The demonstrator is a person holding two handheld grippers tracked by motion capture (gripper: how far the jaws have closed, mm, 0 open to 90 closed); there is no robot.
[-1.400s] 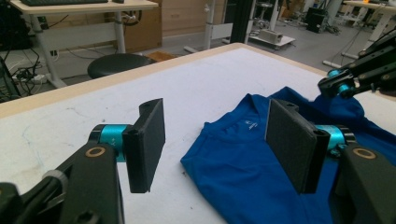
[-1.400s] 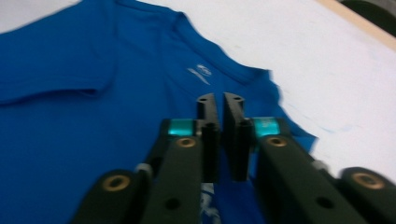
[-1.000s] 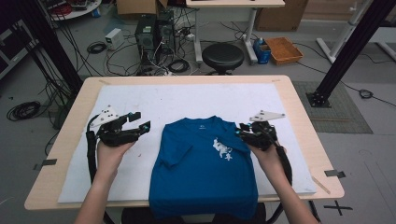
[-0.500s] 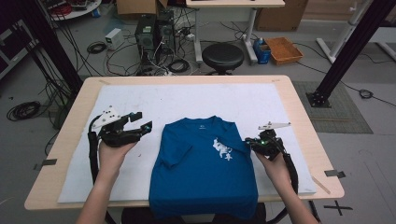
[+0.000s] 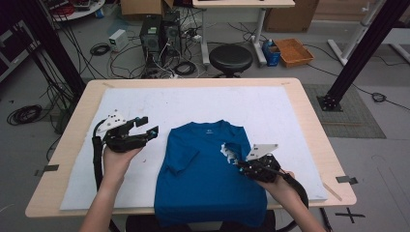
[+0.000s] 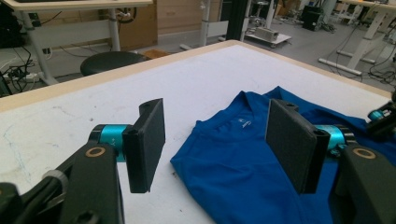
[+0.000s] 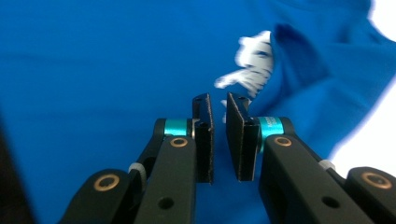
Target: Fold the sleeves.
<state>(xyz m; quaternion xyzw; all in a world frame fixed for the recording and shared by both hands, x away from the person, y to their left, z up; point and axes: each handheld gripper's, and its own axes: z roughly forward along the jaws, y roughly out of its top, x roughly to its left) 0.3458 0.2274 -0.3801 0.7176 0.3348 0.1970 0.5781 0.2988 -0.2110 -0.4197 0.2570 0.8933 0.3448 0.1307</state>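
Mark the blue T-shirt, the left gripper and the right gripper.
blue T-shirt [image 5: 203, 188], high view, flat lower front.
left gripper [image 5: 151, 127], high view, between its open jaw tips.
right gripper [image 7: 218, 103], right gripper view, narrow gap between the jaw tips.

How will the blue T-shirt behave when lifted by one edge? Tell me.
Probably floppy: the blue T-shirt lies flat, and its right side is folded over in soft creases. It looks thin and likely light, so it should sag from a pinch. Pushed, it would likelier bunch than slide on the white mat.
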